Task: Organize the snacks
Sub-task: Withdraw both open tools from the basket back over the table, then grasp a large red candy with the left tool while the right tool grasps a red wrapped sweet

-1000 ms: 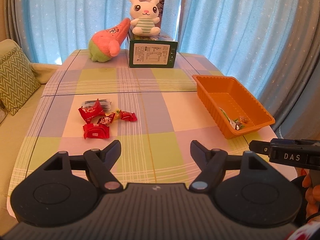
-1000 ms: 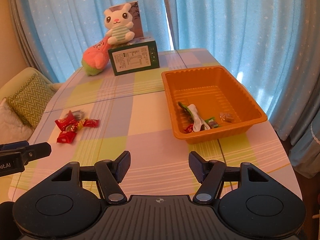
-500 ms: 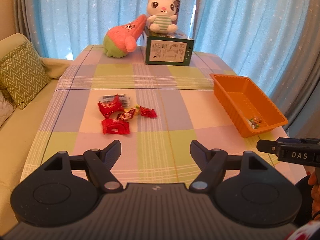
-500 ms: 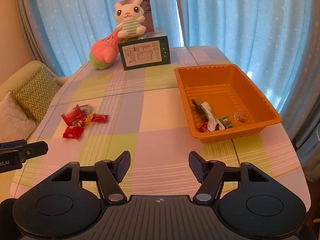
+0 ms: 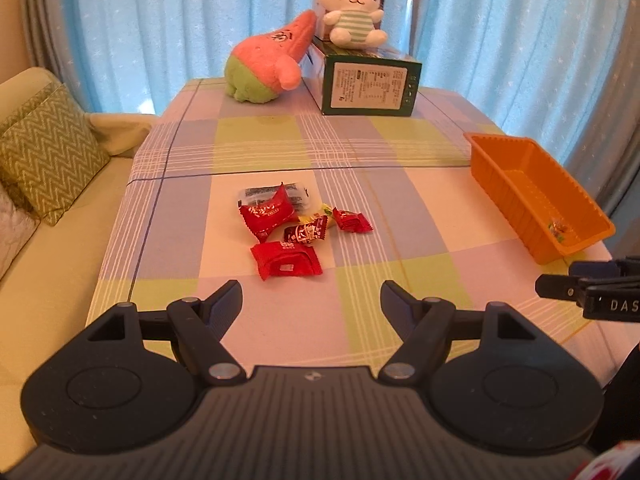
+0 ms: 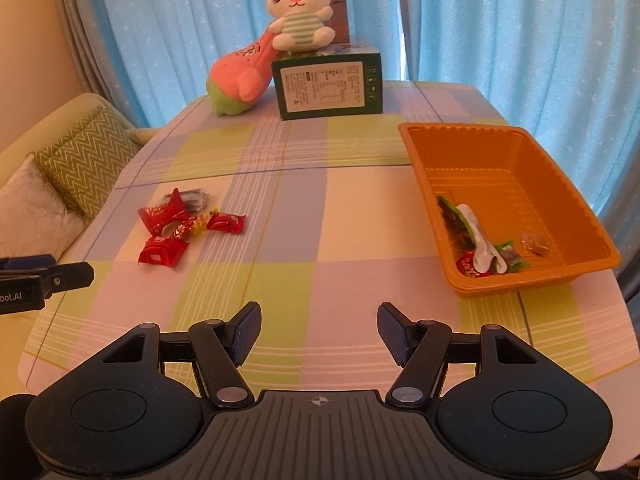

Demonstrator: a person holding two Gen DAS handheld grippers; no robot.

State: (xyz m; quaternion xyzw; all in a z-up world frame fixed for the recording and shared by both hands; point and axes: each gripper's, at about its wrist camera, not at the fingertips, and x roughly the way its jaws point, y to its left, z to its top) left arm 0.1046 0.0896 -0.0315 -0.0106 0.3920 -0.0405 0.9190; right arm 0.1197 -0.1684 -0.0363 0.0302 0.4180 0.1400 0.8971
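desk (image 5: pixel 360 152) with a checked cloth, seen from its near edge; its left edge runs along a pale green sofa (image 5: pixel 48 264) carrying a zigzag cushion (image 5: pixel 48 160), and its far and right edges stand close to blue curtains (image 5: pixel 160 20). along the far edge: a pink-and-green plush (image 5: pixel 268 64) leaning on a dark green box (image 5: pixel 370 86), with a white bunny plush (image 5: pixel 352 12) seated on the box. an orange tray (image 6: pixel 560 184) sits at the right edge, its near corner close to the near edge of the desk; inside its near end lie a few wrappers (image 6: pixel 484 248), among them a white-and-green one and a small red one. the loose snacks (image 5: pixel 294 228) form a cluster left of centre: red wrapped candies, a yellow-tipped one among them, and a clear grey packet behind, partly under a red wrapper. a wide bare strip of cloth lies between the cluster and the tray, and another between the cluster and the near edge.

left hand-held gripper (image 5: pixel 311 300): fingers apart, nothing between them, above the near part of the desk, the cluster just ahead of its left finger; it touches no snack. right hand-held gripper (image 6: pixel 319 332): fingers likewise apart and empty, above bare cloth near the near edge, the tray ahead to its right. each tool's tip shows at the side of the other's view.
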